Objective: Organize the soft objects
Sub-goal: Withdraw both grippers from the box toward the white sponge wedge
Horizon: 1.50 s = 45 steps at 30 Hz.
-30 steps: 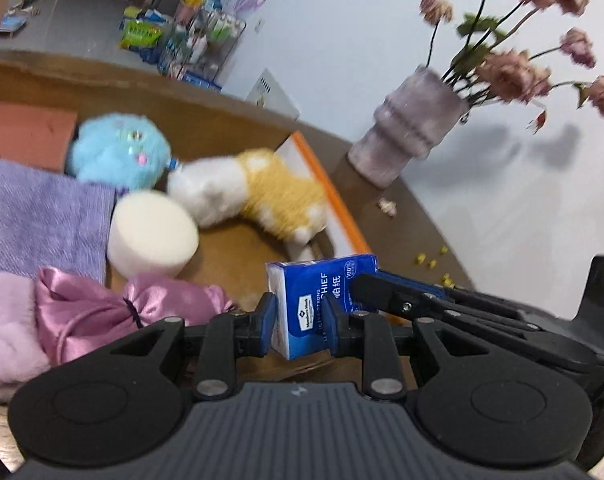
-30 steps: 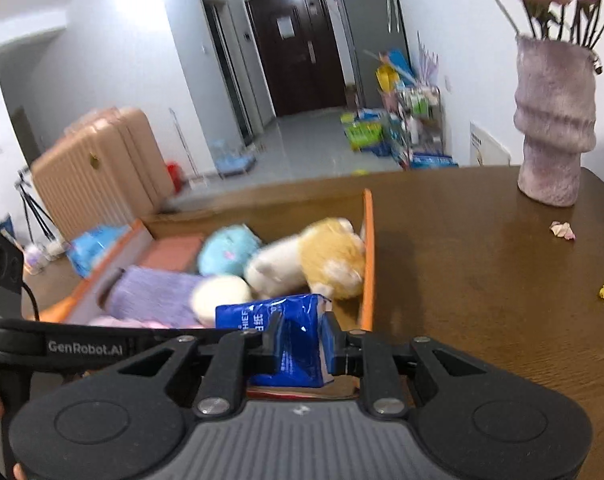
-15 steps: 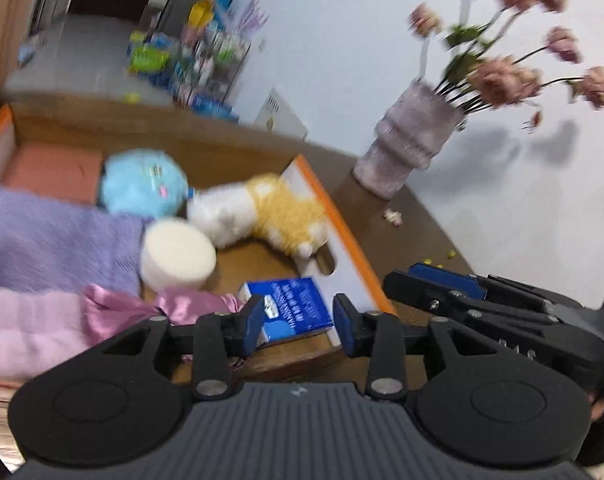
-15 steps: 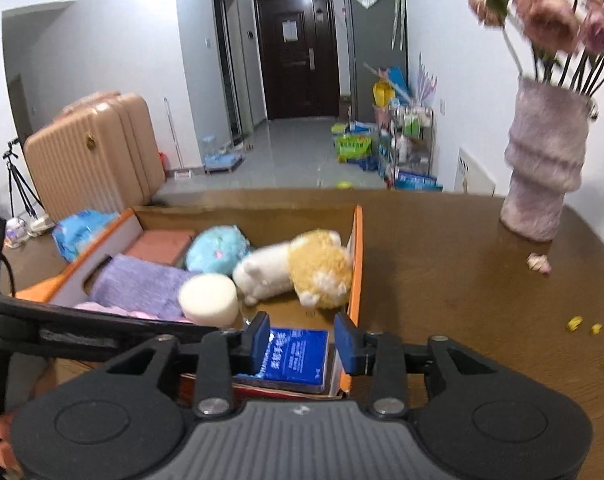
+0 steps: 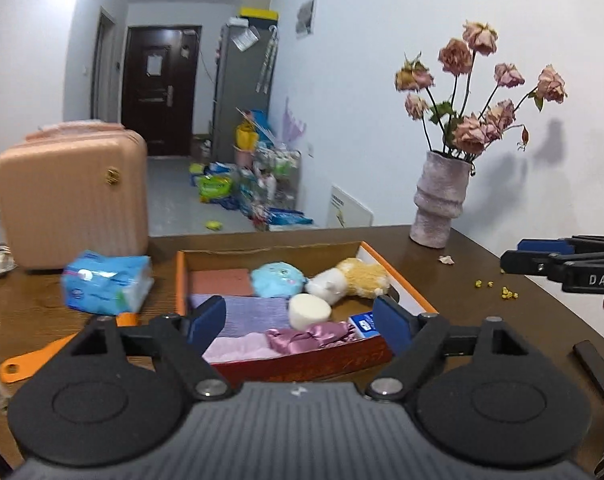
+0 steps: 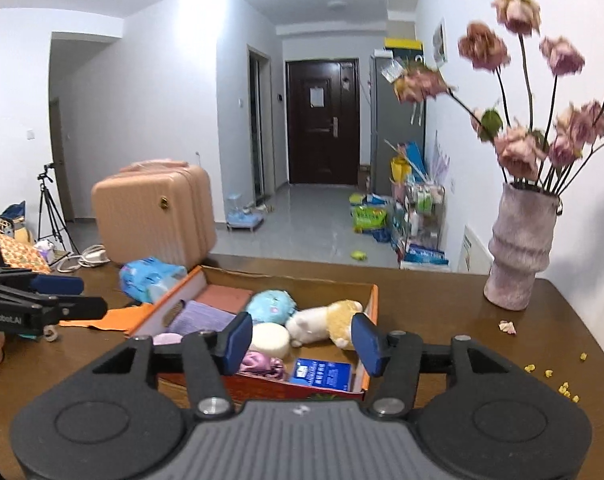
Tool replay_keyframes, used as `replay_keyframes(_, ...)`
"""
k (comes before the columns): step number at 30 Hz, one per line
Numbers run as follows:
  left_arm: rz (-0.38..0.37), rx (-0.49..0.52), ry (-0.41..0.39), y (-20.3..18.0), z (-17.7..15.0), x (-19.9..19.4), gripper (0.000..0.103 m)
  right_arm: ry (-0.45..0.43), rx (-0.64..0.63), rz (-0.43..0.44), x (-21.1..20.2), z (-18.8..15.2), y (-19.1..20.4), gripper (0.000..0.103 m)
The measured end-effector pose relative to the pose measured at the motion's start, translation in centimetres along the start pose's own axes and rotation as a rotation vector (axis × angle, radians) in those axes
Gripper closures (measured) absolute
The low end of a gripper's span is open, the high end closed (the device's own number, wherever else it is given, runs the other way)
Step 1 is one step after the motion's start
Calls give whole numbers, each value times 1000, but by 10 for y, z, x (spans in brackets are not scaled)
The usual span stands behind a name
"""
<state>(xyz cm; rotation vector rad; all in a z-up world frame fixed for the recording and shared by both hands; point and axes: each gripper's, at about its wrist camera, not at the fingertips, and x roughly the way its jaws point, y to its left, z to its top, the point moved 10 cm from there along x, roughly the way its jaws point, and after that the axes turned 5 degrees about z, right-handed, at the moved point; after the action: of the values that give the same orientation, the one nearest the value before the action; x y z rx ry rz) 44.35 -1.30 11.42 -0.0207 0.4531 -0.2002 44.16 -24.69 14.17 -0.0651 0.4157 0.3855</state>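
Tissue pack [image 6: 321,374]: released, now flat in box [image 6: 372,304], near corner.
Left gripper [image 5: 299,326]: jaws just opened, empty.
Right gripper [image 6: 302,344]: jaws just opened, empty.
Meaning: placement complete.

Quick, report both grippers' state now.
Left gripper: open, empty, jaws just opened.
Right gripper: open, empty, jaws just opened; blue tissue pack lies in the box.

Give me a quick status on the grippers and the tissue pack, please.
Left gripper and right gripper open, jaws just opened, nothing between them. Tissue pack flat in box, near right corner. Nothing in the way.
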Motion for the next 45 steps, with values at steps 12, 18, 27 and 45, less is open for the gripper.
replay_keyframes(12,-44,-6,-56,-7,-59,-95,13,-71,52,74,-80,-48,48,42)
replay_keyframes(18,-37,11,-88,-16,-123,-139,11,-94,20,46,-112,-107,71,33)
replay_keyframes(27,-26,-153,-56,-5,-178,-164,11,-1,132,60,-123,-188,76,33)
replay_keyframes(45,-40,-48,101,-26,-165,-26,17,154,204,237,-8,-199,89,52)
